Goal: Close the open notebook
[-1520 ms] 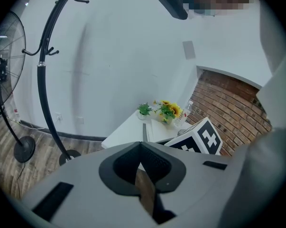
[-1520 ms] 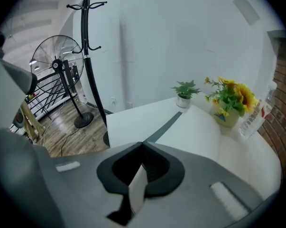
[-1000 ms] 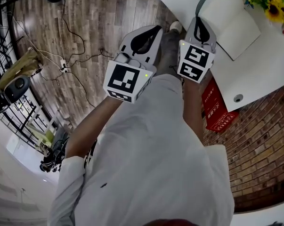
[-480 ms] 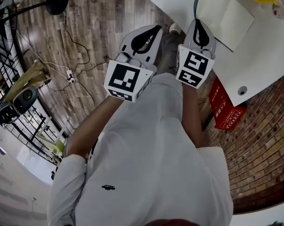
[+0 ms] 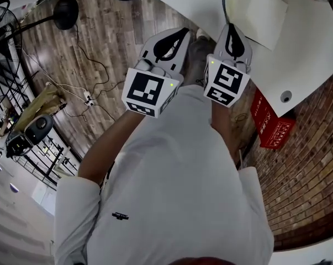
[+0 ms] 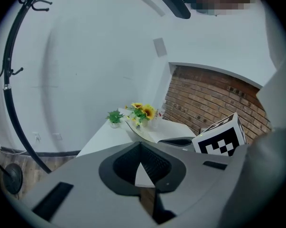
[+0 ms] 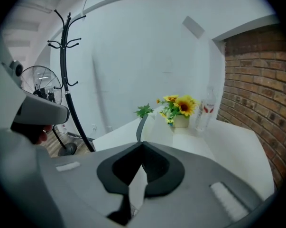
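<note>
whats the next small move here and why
Probably reach the right tool forward toward the notebook, parting its jaws on the way: the notebook lies open on the table, and this tool is shut, empty and short of it.

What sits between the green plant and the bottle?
Potted sunflowers stand between the green plant and the bottle, seen in the right gripper view.
</note>
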Available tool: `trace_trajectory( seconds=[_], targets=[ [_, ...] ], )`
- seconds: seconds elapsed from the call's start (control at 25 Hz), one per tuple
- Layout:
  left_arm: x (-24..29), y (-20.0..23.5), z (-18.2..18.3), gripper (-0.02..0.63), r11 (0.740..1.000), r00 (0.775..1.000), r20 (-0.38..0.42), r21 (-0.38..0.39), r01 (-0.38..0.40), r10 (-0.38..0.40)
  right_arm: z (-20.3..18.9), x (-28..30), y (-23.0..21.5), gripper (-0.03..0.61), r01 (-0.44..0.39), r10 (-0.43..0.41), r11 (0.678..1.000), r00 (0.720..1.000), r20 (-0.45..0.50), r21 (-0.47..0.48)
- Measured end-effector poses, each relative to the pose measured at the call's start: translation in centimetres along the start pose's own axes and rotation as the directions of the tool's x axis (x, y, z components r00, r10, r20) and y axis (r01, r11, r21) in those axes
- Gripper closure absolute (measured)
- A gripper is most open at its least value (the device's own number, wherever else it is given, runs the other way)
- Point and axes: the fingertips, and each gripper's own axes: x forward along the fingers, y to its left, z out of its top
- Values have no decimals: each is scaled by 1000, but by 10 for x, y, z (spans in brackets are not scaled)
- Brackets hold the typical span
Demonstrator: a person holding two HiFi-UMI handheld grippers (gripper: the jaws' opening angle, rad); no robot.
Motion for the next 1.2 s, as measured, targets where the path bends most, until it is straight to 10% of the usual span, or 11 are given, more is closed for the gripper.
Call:
trace_trajectory(
  seconds=[1.2],
  targets=[
    [45,-78,2,604,984,986,-64,82,156,-151,-6,-51,-100,566,189,-194,979,980,52,75]
  ],
)
